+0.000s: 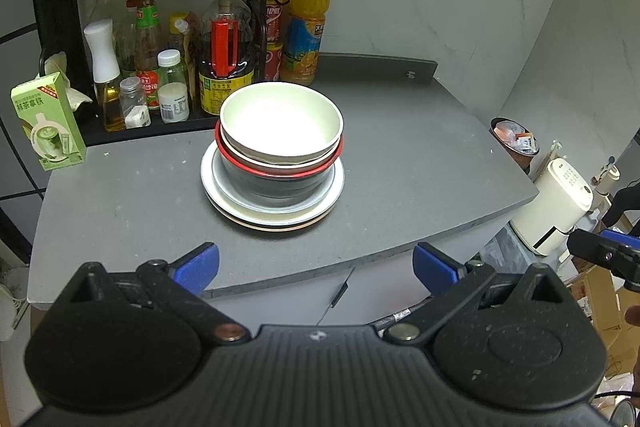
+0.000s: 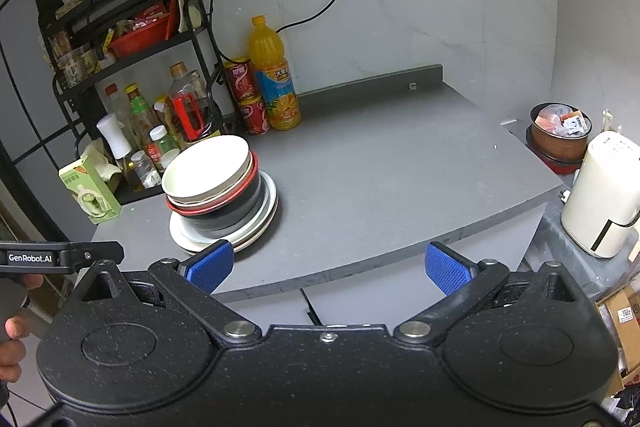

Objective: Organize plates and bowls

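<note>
At about 12 o'clock from the wide-open, empty left gripper (image 1: 316, 269) and 10 o'clock from the equally open, empty right gripper (image 2: 328, 267), nested cream, red-rimmed and dark bowls (image 1: 281, 131) sit on round white plates (image 1: 272, 215) on the grey countertop (image 1: 400, 155), smallest uppermost, likely for stability.

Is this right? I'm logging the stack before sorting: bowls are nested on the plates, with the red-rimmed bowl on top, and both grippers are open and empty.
Not quite. The top bowl is the cream bowl; the red-rimmed bowl sits under it, as the left wrist view shows. The rest holds: bowls nested on the plates, left gripper and right gripper open and empty.
</note>
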The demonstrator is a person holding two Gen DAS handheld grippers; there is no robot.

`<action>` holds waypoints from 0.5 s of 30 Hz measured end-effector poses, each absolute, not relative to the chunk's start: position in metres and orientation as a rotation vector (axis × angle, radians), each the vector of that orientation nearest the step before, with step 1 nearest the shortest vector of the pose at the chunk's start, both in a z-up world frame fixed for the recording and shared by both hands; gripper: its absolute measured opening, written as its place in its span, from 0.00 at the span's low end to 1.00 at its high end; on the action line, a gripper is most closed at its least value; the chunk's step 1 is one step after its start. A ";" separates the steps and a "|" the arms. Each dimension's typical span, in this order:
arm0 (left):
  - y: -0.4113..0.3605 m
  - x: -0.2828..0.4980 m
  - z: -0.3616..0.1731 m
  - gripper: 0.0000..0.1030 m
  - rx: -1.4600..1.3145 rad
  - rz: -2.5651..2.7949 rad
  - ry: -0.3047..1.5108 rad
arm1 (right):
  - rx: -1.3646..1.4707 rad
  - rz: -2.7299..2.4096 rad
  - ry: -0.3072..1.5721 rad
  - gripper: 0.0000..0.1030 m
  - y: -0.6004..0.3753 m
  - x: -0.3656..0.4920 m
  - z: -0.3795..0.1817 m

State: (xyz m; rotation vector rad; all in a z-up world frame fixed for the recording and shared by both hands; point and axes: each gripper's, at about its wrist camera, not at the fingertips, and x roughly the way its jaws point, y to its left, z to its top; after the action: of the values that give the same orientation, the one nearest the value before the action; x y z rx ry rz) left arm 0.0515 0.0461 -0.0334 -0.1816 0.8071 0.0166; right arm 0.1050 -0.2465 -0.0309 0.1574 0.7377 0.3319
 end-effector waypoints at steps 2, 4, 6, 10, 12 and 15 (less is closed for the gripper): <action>0.045 0.052 -0.033 0.99 -0.178 0.015 0.808 | 0.156 0.330 0.736 1.00 -0.247 0.104 -0.031; 0.045 0.053 -0.034 0.99 -0.177 0.013 0.810 | 0.154 0.330 0.735 1.00 -0.247 0.104 -0.031; 0.044 0.054 -0.033 0.99 -0.179 0.008 0.811 | 0.157 0.330 0.737 1.00 -0.247 0.104 -0.031; 0.041 0.054 -0.031 0.99 -0.169 0.003 0.803 | 0.158 0.329 0.738 1.00 -0.248 0.104 -0.032; 0.040 0.054 -0.031 0.99 -0.166 0.000 0.801 | 0.162 0.327 0.741 1.00 -0.249 0.104 -0.032; 0.040 0.055 -0.031 0.99 -0.167 0.000 0.802 | 0.162 0.328 0.741 1.00 -0.250 0.104 -0.033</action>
State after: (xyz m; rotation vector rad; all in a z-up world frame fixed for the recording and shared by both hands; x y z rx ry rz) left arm 0.0545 0.0398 -0.0314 -0.1670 0.8024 0.0003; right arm 0.1042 -0.2495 -0.0327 0.1618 0.7411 0.3280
